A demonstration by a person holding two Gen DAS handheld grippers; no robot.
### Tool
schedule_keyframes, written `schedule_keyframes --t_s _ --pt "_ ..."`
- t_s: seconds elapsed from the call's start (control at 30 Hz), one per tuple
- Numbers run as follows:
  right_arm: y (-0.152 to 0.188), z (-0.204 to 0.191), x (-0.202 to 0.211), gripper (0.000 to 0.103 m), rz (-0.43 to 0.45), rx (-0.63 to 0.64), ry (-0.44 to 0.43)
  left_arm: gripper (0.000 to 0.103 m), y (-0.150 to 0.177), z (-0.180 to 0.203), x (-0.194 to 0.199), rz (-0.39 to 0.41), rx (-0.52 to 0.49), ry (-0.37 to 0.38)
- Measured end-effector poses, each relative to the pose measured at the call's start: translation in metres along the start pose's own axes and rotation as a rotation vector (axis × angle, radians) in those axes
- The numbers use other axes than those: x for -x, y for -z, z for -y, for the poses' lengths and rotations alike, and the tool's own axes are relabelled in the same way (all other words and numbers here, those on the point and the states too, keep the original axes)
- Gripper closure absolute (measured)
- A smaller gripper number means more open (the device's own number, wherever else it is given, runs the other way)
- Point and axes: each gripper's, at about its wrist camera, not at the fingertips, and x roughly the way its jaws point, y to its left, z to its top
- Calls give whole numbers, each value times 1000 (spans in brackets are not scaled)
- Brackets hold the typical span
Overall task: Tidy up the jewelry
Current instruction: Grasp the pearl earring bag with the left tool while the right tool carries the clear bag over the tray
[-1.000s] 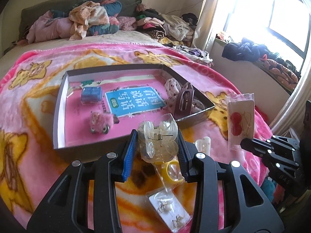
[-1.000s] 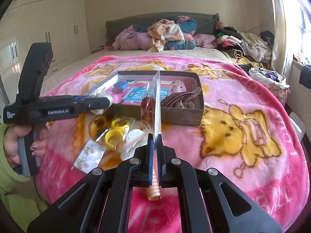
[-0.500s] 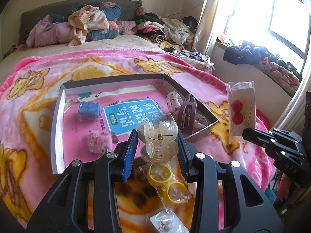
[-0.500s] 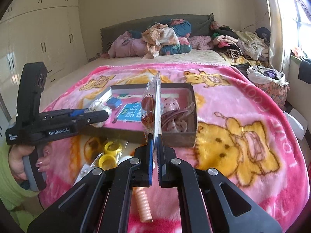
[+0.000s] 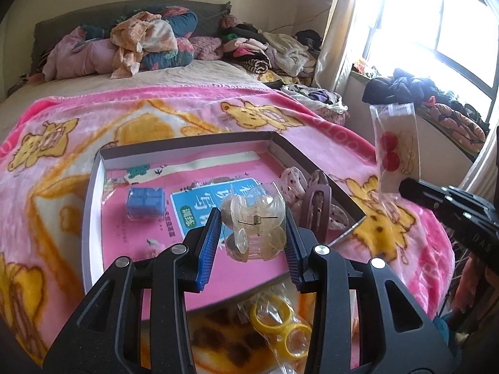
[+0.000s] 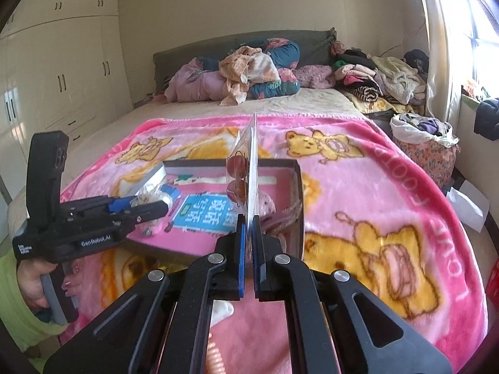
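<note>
Change: we saw both grippers carried up and forward over the last second, so the box (image 5: 93, 205) sat under and ahead of them where it had been farther ahead.
Left gripper: left gripper (image 5: 254, 233) was clamped on the clear hair claw (image 5: 254, 224) in its plastic wrap; blue pads pressed both sides, grip unchanged through the second.
Right gripper: right gripper (image 6: 248, 249) was pinched together on the bottom edge of the earring card (image 6: 251, 168), a sleeved card with red round earrings, standing upright out of the jaws; same hold as earlier.
Claw position: between the left fingers, hanging over the near part of the box interior, not touching the floor of it.
Card position: above the right gripper's tips, over the near wall of the box in the right wrist view; in the left wrist view it rode well to the right of the left gripper, outside the box edge.
Box contents: blue cube item (image 5: 145, 201) ahead-left of the left gripper, brown clip (image 5: 316, 196) and spotted bow ahead-right, both inside.
Left behind: yellow rings bag (image 5: 280, 324) lay on the blanket (image 5: 46, 187) below the left fingers, outside the box.
Task meaning: we judged both items to be in transit to the box, release not yet done; claw looked nearer to drop-off than the card.
Risk: we thought the thin card could tip or slip on release.
</note>
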Motion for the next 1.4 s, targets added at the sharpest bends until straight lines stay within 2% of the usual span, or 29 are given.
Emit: schedule_keyframes --t_s 0.23,0.53,1.07,1.4 --pt "-19 2 -14 99 15 4 -17 73 -6 -1 -13 -8 -11 -21" --pt "-29 6 -47 99 -32 -12 -43 73 -3 -7 -31 -40 -10 -49" --pt "-15 21 -98 99 -149 -69 -74 73 6 -11 -52 -77 -26 -85" --pt "-7 25 -111 98 -184 -71 -75 73 10 -14 -56 -86 -18 -107"
